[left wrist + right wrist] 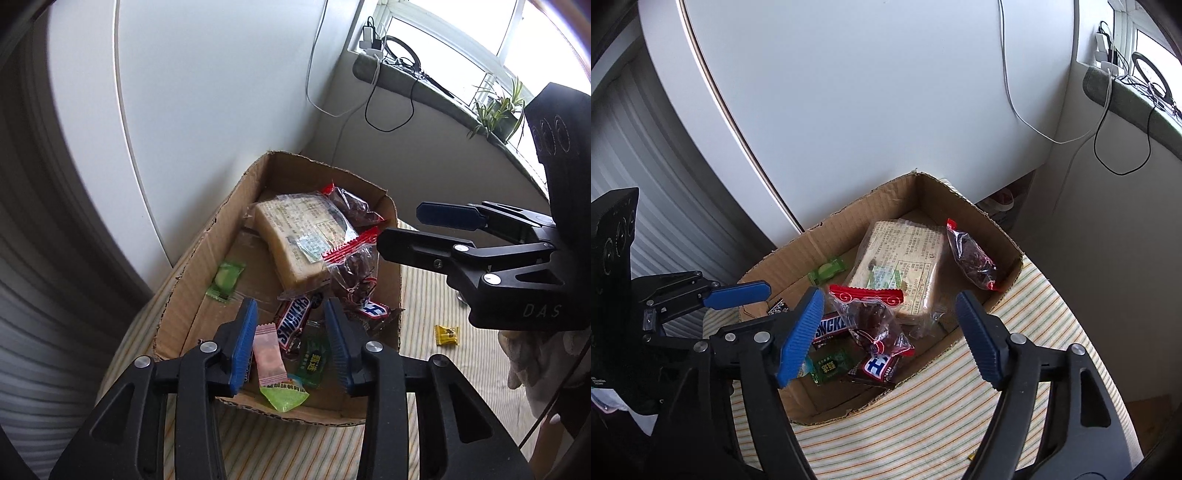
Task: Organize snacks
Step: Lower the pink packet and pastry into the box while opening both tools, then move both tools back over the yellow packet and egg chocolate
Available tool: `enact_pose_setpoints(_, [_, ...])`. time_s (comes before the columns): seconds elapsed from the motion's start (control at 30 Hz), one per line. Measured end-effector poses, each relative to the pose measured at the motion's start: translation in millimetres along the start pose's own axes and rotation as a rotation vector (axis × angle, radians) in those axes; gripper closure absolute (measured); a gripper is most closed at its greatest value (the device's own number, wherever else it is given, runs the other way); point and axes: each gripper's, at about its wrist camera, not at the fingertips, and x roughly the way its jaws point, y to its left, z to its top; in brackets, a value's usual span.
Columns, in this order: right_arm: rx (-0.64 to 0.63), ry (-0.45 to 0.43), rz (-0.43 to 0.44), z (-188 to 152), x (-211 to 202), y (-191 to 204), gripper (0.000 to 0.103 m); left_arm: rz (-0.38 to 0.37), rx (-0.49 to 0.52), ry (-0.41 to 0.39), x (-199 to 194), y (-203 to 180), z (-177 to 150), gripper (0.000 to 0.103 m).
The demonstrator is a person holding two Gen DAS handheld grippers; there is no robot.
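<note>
**Snacks gathered in box, one sweet left outside**

While poised over the torn brown cardboard box (192, 266), hung parted and empty: left gripper (291, 343), right gripper (890, 332). Piled inside: wrapped tan bread slab (295, 240), brown Snickers bar (291, 321). At four o'clock on striped cloth (424, 295), lay small yellow wrapped candy (447, 334).

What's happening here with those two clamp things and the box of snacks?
A person is sorting snacks with a hand-held gripper in each hand. Both hover open and empty over a cardboard box: the left gripper above a pink candy wrapper, the right gripper above a red-topped bag. The box also holds a Snickers bar and a bread pack. One yellow candy lies outside on the striped cloth.
</note>
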Motion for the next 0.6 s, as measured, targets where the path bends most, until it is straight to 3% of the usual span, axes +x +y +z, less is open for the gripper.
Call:
enact_pose_setpoints(0.1, [0.007,-0.003,-0.005,-3,-6,-5,0.019,0.004,0.007,-0.001,0,-3,1,0.066])
enact_pose_setpoints(0.6, [0.113,-0.057,-0.059,-33,-50,-59,0.019,-0.002,0.029,-0.012,-1,-19,8,0.066])
